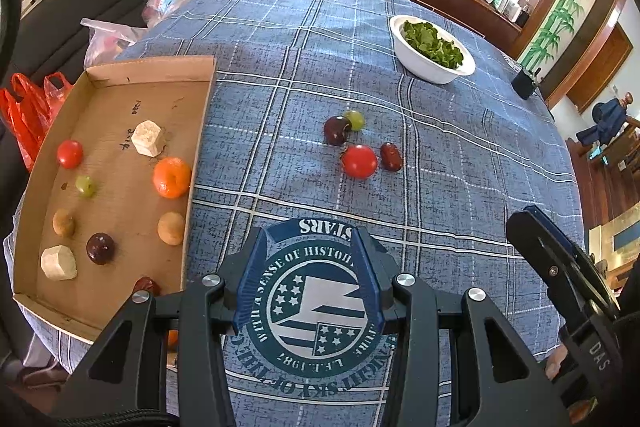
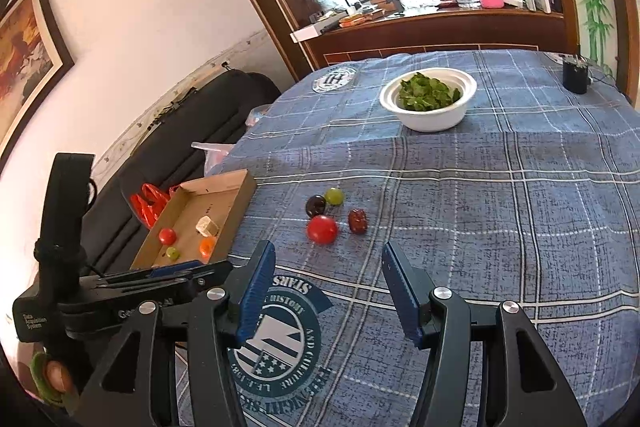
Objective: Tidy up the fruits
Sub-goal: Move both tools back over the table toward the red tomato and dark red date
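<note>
A red tomato (image 1: 359,161), a dark plum (image 1: 336,130), a green grape (image 1: 355,119) and a dark red date (image 1: 391,156) lie together on the blue checked cloth; they also show in the right wrist view, the tomato (image 2: 322,229) nearest. A cardboard tray (image 1: 202,131) at the left holds an orange (image 1: 171,177), a tomato (image 1: 69,153), a grape (image 1: 85,185), a plum (image 1: 100,247), two pale cubes and two tan fruits. My left gripper (image 1: 310,243) is open and empty, short of the loose fruits. My right gripper (image 2: 328,259) is open and empty, just before the tomato.
A white bowl (image 1: 430,69) of green leaves stands at the far right of the table. A small black device (image 2: 575,76) sits near the far edge. Plastic bags (image 1: 28,107) lie on the dark sofa to the left. A wooden counter with clutter runs behind.
</note>
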Action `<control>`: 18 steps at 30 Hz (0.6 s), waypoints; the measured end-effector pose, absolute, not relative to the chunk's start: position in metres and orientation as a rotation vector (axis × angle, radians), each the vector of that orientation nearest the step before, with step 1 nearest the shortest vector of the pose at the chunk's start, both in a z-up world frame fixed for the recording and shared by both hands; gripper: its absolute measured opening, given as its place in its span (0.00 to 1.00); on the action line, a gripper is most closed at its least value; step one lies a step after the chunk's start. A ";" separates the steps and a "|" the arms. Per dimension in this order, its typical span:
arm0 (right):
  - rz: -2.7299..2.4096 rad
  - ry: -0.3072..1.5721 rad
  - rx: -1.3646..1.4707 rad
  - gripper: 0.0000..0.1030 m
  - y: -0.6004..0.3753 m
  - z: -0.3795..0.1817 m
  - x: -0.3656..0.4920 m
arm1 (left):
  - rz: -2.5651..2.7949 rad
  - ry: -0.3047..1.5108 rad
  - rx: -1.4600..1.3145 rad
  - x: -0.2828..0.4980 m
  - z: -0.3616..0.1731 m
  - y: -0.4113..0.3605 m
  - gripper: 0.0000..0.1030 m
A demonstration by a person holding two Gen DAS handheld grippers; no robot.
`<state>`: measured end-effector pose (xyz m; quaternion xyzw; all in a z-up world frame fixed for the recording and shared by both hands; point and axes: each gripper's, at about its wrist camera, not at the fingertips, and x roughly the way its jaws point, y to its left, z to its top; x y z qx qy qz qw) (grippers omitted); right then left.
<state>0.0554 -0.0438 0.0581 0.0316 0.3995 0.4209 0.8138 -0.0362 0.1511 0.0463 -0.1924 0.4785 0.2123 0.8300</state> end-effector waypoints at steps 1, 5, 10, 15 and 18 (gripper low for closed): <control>0.895 0.857 0.071 0.56 -0.045 0.057 0.056 | 0.453 1.015 -0.408 -0.037 0.046 0.152 0.40; 0.892 0.863 0.081 0.56 -0.049 0.052 0.058 | 0.465 1.016 -0.410 -0.041 0.044 0.156 0.40; 0.888 0.880 0.078 0.56 -0.047 0.045 0.062 | 0.457 1.027 -0.417 -0.040 0.036 0.159 0.40; 0.881 0.890 0.056 0.57 -0.037 0.034 0.068 | 0.419 1.052 -0.421 -0.030 0.023 0.156 0.40; 0.892 0.896 0.009 0.55 -0.022 0.025 0.072 | 0.415 1.070 -0.421 -0.024 0.014 0.156 0.40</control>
